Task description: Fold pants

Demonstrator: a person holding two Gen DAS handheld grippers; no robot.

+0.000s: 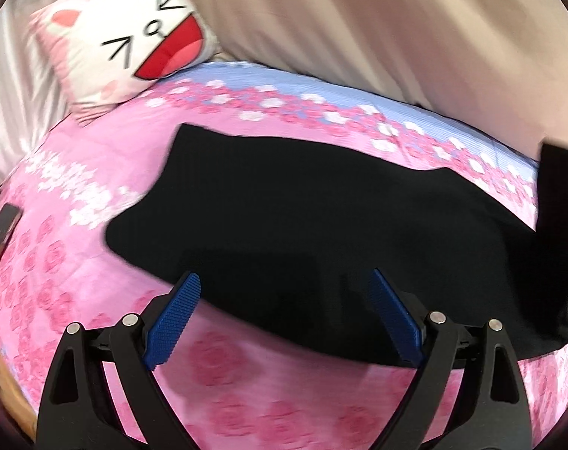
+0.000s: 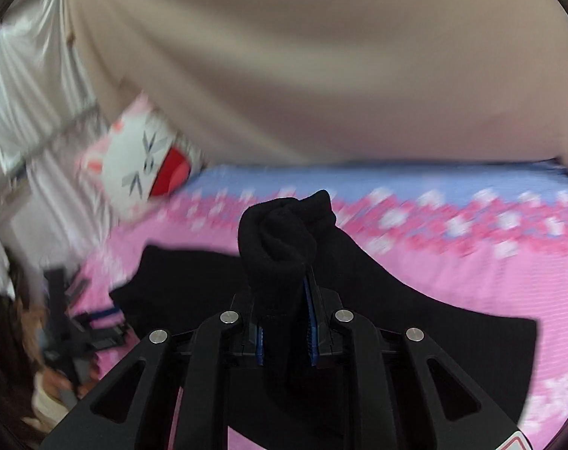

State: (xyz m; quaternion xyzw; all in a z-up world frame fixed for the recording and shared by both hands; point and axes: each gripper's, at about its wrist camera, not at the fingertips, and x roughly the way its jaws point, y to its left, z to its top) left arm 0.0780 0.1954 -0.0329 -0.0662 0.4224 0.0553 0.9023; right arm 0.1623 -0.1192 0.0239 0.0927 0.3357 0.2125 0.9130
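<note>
Black pants (image 1: 302, 225) lie spread across the pink flowered bedspread (image 1: 96, 262). My left gripper (image 1: 284, 285) is open, its blue pads (image 1: 175, 322) wide apart just above the near edge of the pants, holding nothing. My right gripper (image 2: 284, 292) is shut on a bunched end of the pants (image 2: 280, 236), which sticks up in a lump past the fingertips; the rest of the cloth (image 2: 415, 322) trails down onto the bed. The left gripper also shows in the right wrist view (image 2: 85, 326) at the lower left, blurred.
A white cat-face pillow (image 1: 134, 45) lies at the bed's far left corner. A beige curtain (image 1: 396, 37) hangs behind the bed. A dark phone-like object (image 1: 0, 232) lies at the bed's left edge. The bed's blue band (image 2: 396, 180) runs along the far side.
</note>
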